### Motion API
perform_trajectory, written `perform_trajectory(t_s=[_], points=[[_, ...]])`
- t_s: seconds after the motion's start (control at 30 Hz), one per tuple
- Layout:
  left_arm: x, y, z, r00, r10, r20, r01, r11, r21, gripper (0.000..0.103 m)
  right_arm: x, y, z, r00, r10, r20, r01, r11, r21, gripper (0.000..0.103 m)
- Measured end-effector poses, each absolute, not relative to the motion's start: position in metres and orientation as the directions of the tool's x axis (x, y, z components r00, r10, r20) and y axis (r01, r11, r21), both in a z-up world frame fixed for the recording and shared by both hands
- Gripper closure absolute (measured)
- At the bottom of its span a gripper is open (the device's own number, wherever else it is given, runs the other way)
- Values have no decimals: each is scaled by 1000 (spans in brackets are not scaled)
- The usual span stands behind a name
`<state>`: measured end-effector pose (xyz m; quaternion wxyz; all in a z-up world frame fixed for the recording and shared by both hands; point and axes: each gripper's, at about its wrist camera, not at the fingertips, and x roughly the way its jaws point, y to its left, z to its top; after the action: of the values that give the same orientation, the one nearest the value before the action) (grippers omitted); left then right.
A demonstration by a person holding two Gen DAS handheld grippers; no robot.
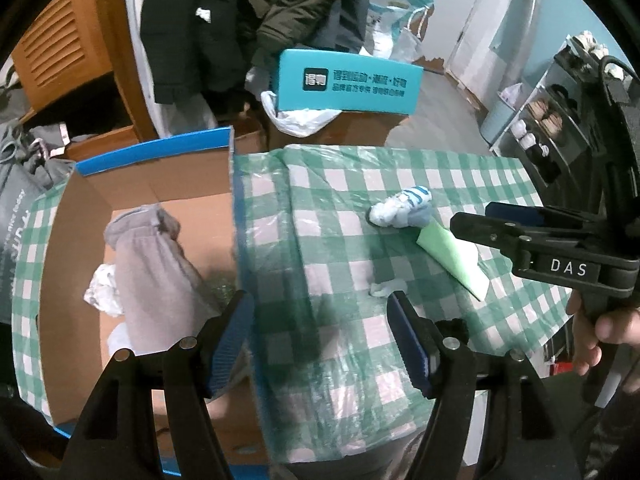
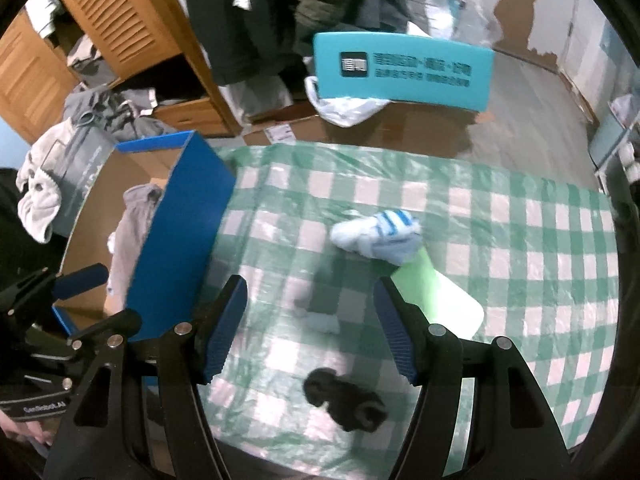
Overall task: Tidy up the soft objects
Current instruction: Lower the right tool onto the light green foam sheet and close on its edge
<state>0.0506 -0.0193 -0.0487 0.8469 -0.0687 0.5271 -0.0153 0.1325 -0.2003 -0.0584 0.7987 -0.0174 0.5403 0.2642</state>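
Both grippers, left (image 1: 320,340) and right (image 2: 310,330), gape empty above the bench (image 2: 520,240).
Lower the right gripper squarely over the dark sock bundle (image 2: 346,402), then pinch mid-roll.

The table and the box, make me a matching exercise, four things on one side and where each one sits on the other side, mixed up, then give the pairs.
Things:
1. grey garment
2. striped sock bundle
3. black sock bundle
4. green card

Places:
A. on the checked tablecloth, nearest the right gripper
B. inside the cardboard box
C. flat on the cloth, one end against the striped bundle
D. mid-table, beyond the green card

Pairs: 1-B, 2-D, 3-A, 4-C
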Motion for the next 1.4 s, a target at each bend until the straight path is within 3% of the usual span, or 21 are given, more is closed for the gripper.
perform_trajectory(t_s=[0.77, 1.4], points=[[93, -80, -98, 333, -133, -933, 30, 991, -131, 32, 154, -270, -132, 206, 298, -932, -353, 911, 213, 35], [115, -83, -139, 250, -157, -955, 12, 987, -159, 32, 164, -274, -192, 117, 193, -974, -381, 915, 135, 35]])
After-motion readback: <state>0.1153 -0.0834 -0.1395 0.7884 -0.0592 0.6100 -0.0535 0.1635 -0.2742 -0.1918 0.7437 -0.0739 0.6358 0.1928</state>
